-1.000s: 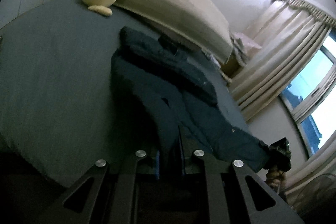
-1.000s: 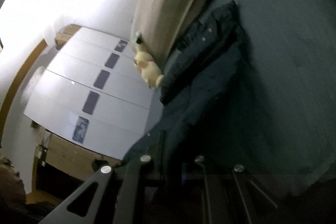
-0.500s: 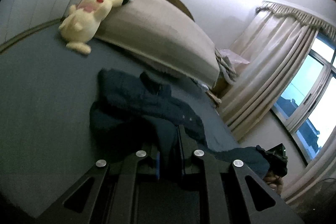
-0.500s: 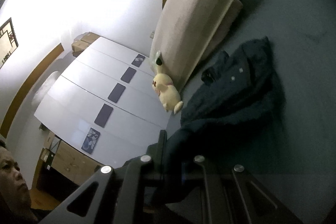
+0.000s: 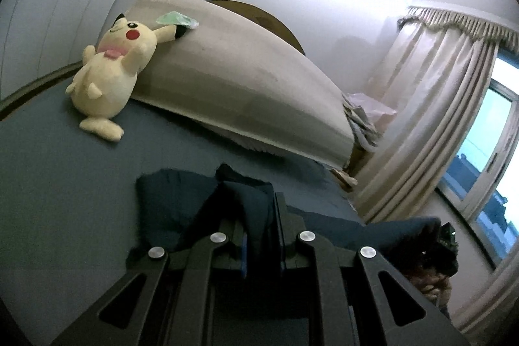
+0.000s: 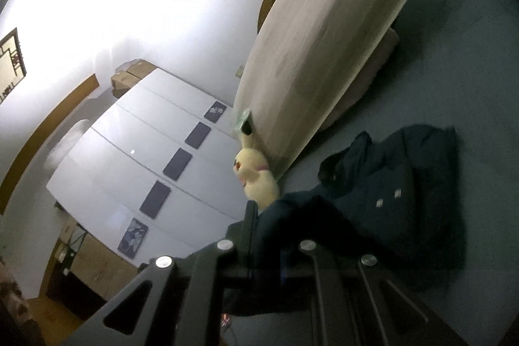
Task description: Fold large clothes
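A dark navy jacket (image 5: 168, 203) lies on the blue-grey bed (image 5: 58, 171). My left gripper (image 5: 259, 206) is shut on a fold of the jacket's fabric and holds it lifted over the rest of the garment. In the right wrist view the jacket (image 6: 389, 193) lies bunched, with its collar toward the headboard. My right gripper (image 6: 269, 216) is shut on another edge of the jacket, and cloth fills the gap between its fingers. The right gripper also shows at the lower right of the left wrist view (image 5: 434, 245).
A yellow plush toy (image 5: 113, 77) leans on a long beige bolster (image 5: 246, 86) at the bed's head. Beige curtains (image 5: 431, 125) and a window (image 5: 493, 151) are on the right. White wardrobe doors (image 6: 155, 177) stand beside the bed.
Both grippers have carried the jacket's held edge toward the bed's head, doubling it over the collar part. The visible stretch of jacket has shortened, and the plush toy and bolster look closer.
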